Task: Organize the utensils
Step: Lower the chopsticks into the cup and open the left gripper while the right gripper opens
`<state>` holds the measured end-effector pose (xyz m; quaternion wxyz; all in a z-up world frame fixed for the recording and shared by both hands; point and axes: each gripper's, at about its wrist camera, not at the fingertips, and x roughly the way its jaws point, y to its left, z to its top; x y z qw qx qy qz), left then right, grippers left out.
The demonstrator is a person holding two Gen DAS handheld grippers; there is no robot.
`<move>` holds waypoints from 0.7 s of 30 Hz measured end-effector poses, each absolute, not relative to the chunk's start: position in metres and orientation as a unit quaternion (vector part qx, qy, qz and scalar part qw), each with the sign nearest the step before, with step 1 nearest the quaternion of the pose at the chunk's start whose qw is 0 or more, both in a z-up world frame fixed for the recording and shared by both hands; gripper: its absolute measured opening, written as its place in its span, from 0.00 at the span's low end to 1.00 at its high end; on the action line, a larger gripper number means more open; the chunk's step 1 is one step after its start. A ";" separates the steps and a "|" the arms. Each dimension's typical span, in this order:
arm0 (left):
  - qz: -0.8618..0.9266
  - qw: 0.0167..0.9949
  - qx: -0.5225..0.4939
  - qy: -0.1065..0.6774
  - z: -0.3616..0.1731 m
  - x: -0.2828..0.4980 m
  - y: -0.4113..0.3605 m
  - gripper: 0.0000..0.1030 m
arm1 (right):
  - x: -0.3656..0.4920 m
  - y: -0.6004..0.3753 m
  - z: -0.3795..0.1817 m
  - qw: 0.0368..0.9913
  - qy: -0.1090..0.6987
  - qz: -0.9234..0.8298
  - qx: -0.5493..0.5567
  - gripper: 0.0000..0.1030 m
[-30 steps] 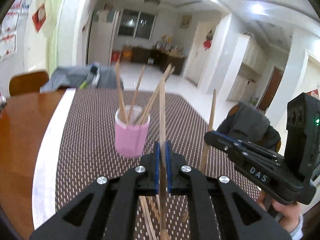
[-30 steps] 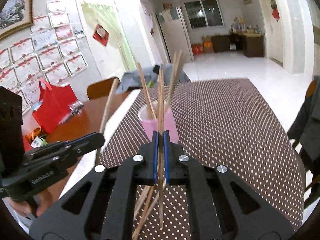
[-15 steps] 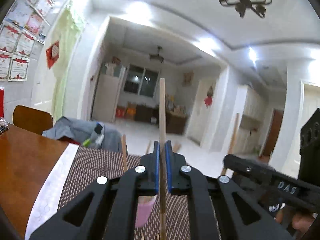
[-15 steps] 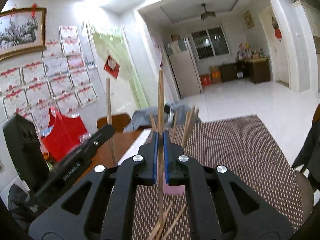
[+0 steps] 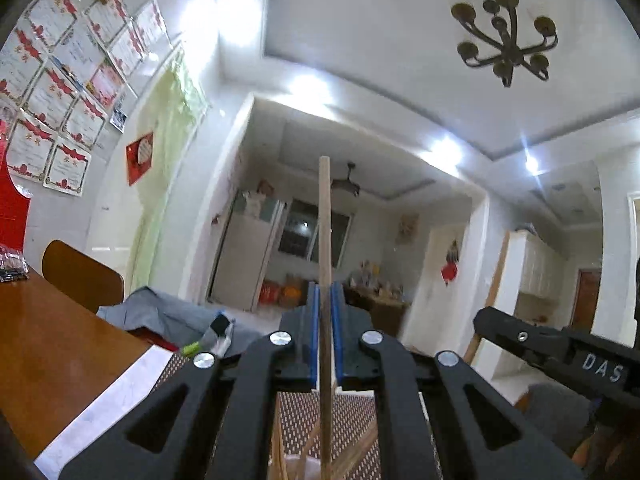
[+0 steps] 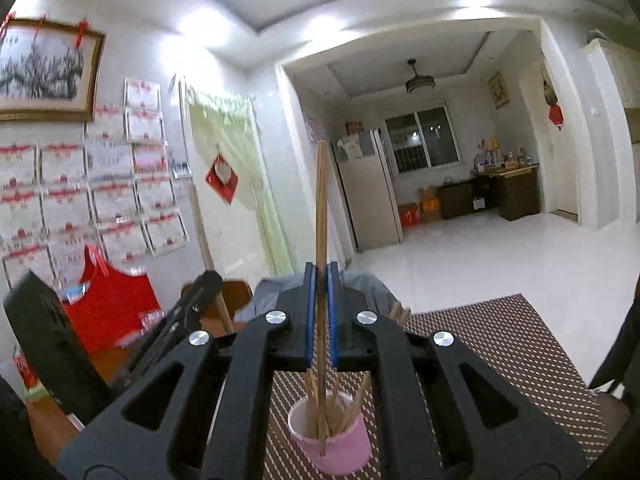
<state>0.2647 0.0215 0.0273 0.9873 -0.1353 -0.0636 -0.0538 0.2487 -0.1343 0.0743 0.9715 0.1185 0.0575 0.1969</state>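
Observation:
My left gripper [image 5: 325, 320] is shut on an upright wooden chopstick [image 5: 325, 240], raised above the table. Below it, the rim of the pink cup [image 5: 298, 464] with chopsticks in it shows at the frame bottom. My right gripper [image 6: 318, 304] is shut on another upright wooden chopstick [image 6: 321, 208]. Its lower tip hangs in front of the pink cup [image 6: 336, 448], which holds several chopsticks. The right gripper also shows at the right in the left wrist view [image 5: 560, 352]. The left gripper shows at the left in the right wrist view [image 6: 192, 304].
The cup stands on a brown dotted placemat [image 6: 500, 352] on a wooden table [image 5: 48, 344]. A wooden chair [image 5: 80, 276] and grey cloth [image 5: 160, 312] are at the far side. A red bag [image 6: 108, 308] stands to the left.
Both grippers have risen and tilted upward with their chopsticks. The cup has dropped to the bottom of both views, and the loose chopsticks on the mat are out of sight.

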 end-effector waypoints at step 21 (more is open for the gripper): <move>-0.018 0.994 -0.103 0.001 -0.009 0.308 0.023 0.07 | 0.275 -0.132 0.041 0.974 0.060 0.175 0.133 0.06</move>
